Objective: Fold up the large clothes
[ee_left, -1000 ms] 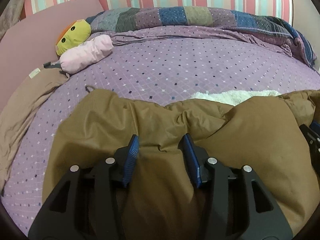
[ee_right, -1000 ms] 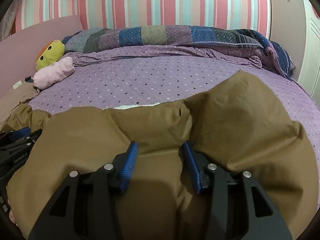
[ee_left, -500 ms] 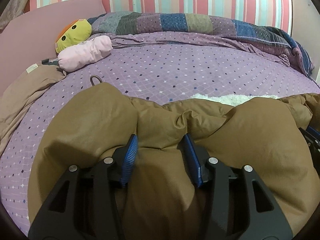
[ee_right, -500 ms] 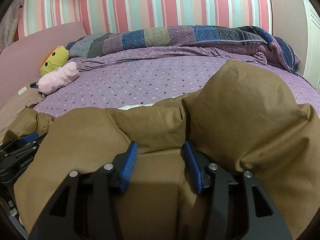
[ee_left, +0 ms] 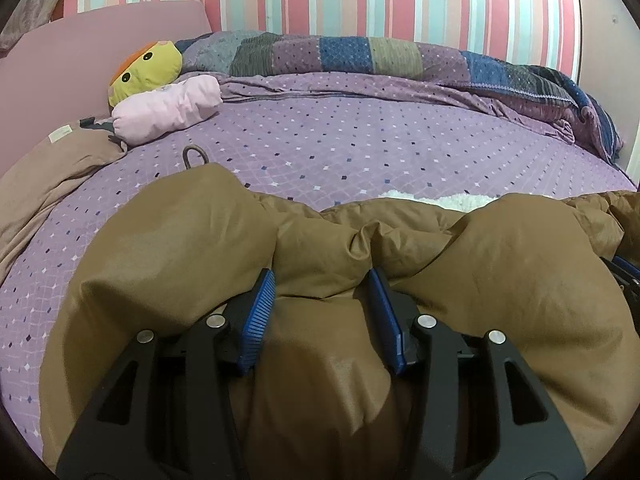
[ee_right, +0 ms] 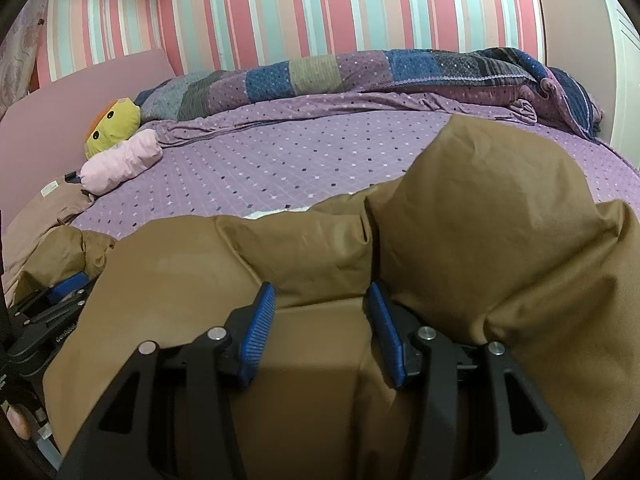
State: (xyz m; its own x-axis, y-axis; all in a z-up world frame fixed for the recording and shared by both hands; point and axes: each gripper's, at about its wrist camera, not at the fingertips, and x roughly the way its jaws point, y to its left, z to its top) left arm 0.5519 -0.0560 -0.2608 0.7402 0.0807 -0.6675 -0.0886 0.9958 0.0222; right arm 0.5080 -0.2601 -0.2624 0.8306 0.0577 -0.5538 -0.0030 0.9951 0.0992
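Note:
A big brown padded coat (ee_left: 180,232) lies bunched at the near side of the purple bed, and its white fleece lining (ee_left: 436,200) peeks out behind the folds. My left gripper (ee_left: 320,280) is shut on a thick fold of the coat, which bulges between the blue pads. My right gripper (ee_right: 322,292) is likewise shut on a fold of the coat (ee_right: 480,208), whose right part stands up in a tall hump. The lining (ee_right: 272,213) shows as a thin white strip there. Each gripper shows at the edge of the other's view; the coat hides the bed beneath.
The purple dotted sheet (ee_left: 360,140) stretches beyond the coat. A yellow plush toy (ee_left: 146,66) and a pink cushion (ee_left: 168,108) lie at the far left by the pink headboard (ee_left: 80,48). A patchwork quilt (ee_left: 360,52) runs along the striped wall. A tan garment (ee_left: 48,172) lies left.
Both grippers have tipped slightly upward, so more wall shows. The coat's folds have risen a little with them, most of all the hump on the right. Both grips are unchanged.

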